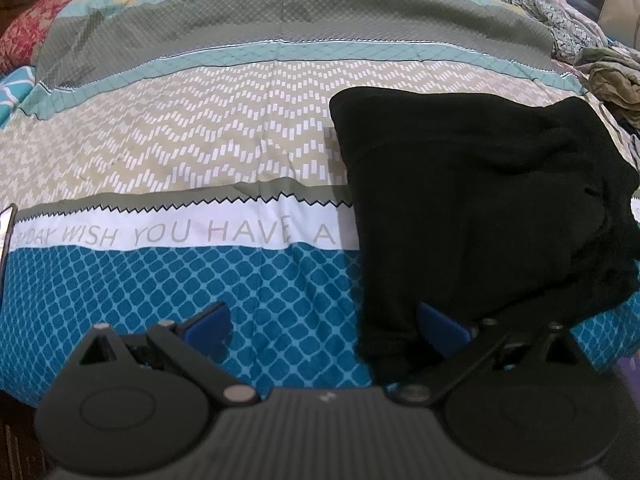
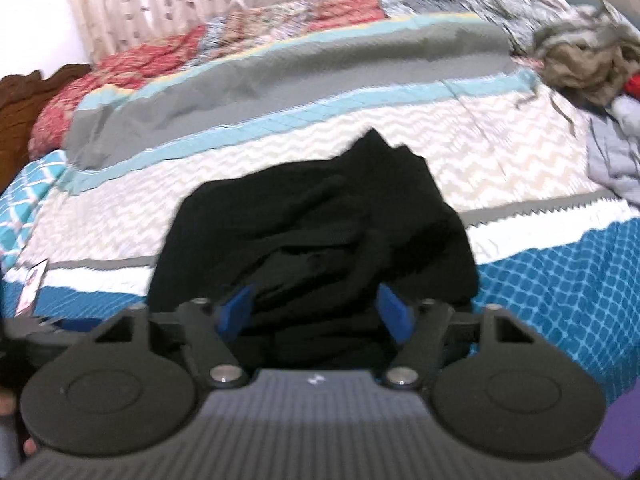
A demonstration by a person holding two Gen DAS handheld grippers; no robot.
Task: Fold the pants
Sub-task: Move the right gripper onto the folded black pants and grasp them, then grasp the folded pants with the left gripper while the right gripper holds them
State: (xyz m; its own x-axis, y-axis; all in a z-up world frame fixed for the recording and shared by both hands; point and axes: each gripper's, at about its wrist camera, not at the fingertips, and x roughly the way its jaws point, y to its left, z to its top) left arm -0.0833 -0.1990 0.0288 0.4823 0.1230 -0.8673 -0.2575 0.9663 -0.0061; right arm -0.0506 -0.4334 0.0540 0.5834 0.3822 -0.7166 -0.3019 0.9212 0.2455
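The black pants [image 1: 480, 208] lie folded into a compact, layered bundle on the patterned bedspread [image 1: 200, 152] of a bed, near its front edge. In the left wrist view the bundle fills the right half of the frame, crossing the white lettered band and reaching down over the blue diamond-print strip. Its left edge runs nearly straight from the zigzag-print zone to the front of the bed, and its far corner is squared off. The right side is rumpled, with loose folds stacked unevenly.

The left gripper [image 1: 324, 328] hovers low at the front edge of the bed with its fingers spread wide. The left blue pad sits over bare blue bedspread, while the right pad [image 1: 440, 328] sits at the near left edge of the pants; whether it touches the cloth cannot be told. Nothing is pinched between them.

The right gripper [image 2: 316, 310] also has its fingers spread, and the near end of the pants [image 2: 316, 224] lies in the gap between the two blue pads. That view is blurred, so contact cannot be told.

To the left of the pants the bedspread is open and flat across the zigzag and grey bands. A pile of crumpled clothes [image 2: 580, 60] sits at the far right of the bed, well apart from the pants. A red patterned quilt [image 1: 80, 0] lies along the far edge.
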